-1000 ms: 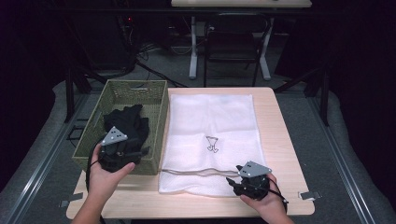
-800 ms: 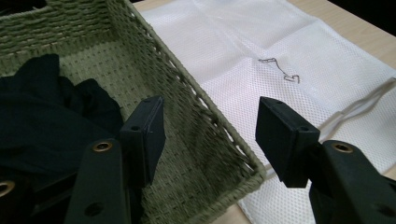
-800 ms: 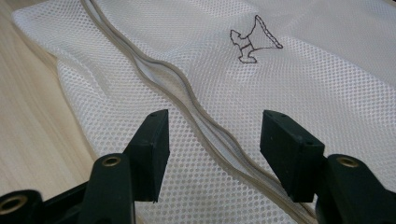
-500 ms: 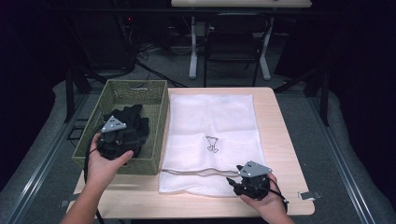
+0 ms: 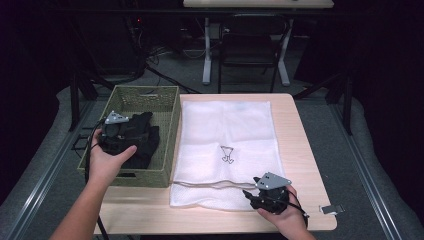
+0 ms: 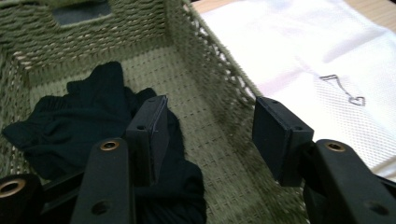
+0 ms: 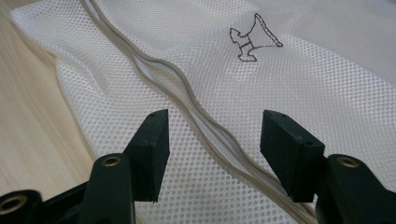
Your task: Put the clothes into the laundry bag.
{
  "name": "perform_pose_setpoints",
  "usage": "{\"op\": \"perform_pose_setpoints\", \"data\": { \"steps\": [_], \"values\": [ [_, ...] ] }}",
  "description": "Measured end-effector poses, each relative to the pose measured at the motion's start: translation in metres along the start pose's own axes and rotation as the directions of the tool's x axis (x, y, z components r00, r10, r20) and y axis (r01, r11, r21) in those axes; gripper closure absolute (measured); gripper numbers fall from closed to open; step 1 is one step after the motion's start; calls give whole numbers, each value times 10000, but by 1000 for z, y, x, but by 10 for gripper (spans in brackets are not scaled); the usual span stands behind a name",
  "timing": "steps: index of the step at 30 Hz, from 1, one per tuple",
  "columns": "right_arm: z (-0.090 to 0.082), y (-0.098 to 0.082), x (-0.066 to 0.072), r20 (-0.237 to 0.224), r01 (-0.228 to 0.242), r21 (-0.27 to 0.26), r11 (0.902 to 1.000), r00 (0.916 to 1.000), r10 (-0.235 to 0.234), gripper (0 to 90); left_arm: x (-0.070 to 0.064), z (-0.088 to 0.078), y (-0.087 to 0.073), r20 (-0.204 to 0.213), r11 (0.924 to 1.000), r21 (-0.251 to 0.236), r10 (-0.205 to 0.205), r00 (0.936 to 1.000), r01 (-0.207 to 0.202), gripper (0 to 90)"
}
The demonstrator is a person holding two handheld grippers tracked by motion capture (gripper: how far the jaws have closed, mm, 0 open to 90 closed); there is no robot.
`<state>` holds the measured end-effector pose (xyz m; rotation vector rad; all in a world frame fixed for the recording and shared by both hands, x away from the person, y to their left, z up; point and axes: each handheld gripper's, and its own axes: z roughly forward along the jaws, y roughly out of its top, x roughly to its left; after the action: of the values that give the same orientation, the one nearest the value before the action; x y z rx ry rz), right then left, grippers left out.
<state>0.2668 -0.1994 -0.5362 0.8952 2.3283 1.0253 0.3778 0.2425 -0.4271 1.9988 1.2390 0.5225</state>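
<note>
A white mesh laundry bag point(image 5: 225, 135) with a small black drawn mark point(image 5: 227, 154) lies flat on the middle of the table. Its grey zip point(image 7: 187, 93) runs along the near end. My right gripper point(image 5: 250, 195) hovers over that end, and in the right gripper view it point(image 7: 215, 140) is open, with the zip passing below its jaws. A green woven basket point(image 5: 165, 107) stands to the left with black clothing point(image 5: 145, 142) inside. My left gripper point(image 5: 127, 131) hangs over the basket. In the left gripper view it point(image 6: 210, 135) is open, with the black clothing point(image 6: 74, 126) beneath and nothing between its jaws.
The wooden table point(image 5: 300, 150) has bare strips right of the bag and along the front edge. A small metal clip point(image 5: 330, 209) lies near the front right corner. Beyond the table, desk legs point(image 5: 206, 55) and a dark chair point(image 5: 247, 45) stand on the floor.
My left hand has carried its gripper farther away along the basket, over the black clothing. The right gripper has stayed where it was.
</note>
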Motion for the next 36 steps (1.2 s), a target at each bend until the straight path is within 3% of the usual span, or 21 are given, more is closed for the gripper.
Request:
{"op": "perform_pose_setpoints", "data": {
  "steps": [5, 11, 17, 29, 36],
  "values": [
    [0, 0, 0, -12, -30, 10, 10000, 10000, 30, 424, 5, 8, 1, -41, 9995, 168, -270, 9996, 271, 452],
    [0, 0, 0, -25, -37, 16, 10000, 10000, 37, 424, 6, 12, 3, -80, 9984, 468, -307, 9995, 310, 453],
    [0, 0, 0, -26, -28, 16, 10000, 10000, 29, 424, 15, 19, 3, -415, 9953, 814, -491, 9979, 523, 453],
    [0, -1, 0, -53, -37, 39, 10000, 10000, 37, 424, 24, 40, 0, -1004, 9840, 1538, -748, 9921, 898, 452],
    [0, -1, -1, -58, -31, 46, 10000, 10000, 32, 423, 29, 48, -2, -1068, 9742, 1920, -993, 9893, 1185, 451]
  ]
}}
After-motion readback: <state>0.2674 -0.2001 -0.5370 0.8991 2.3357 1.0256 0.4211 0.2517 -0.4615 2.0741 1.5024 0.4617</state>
